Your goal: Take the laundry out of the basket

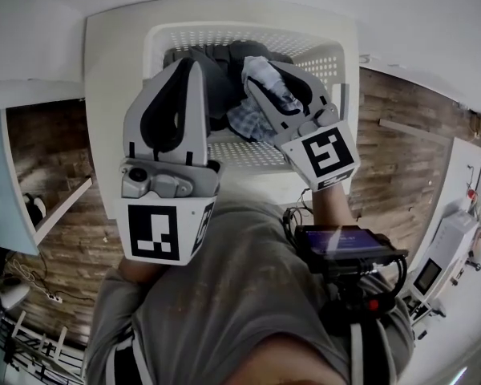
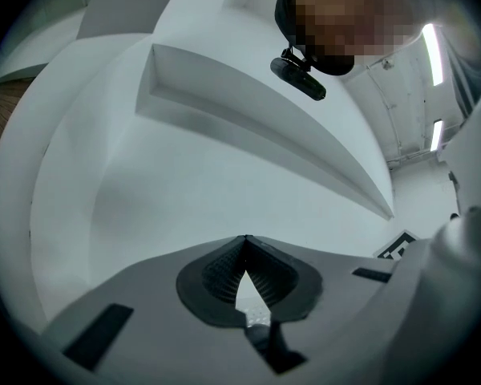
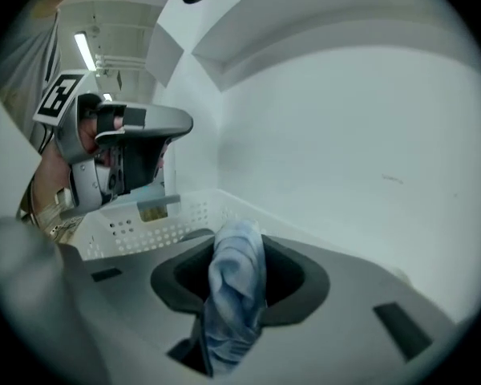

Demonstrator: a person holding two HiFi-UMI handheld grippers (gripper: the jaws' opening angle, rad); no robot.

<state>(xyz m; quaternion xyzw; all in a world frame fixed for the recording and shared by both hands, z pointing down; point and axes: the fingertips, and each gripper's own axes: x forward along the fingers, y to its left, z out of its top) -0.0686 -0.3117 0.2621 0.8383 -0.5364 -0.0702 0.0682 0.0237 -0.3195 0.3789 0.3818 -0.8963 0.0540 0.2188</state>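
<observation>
Gripping a light blue cloth (image 3: 234,295): the right hand-held gripper (image 3: 239,239) has its jaws narrowed onto a bunched fold, which hangs down between the pads. Position: over the white perforated basket (image 1: 330,58), which sits on the white bench (image 1: 104,111). Dark laundry (image 1: 216,74) and a checked piece (image 1: 244,123) lie inside the basket. The left hand-held gripper (image 1: 194,64) hovers alongside, jaws closed tip to tip, empty.
</observation>
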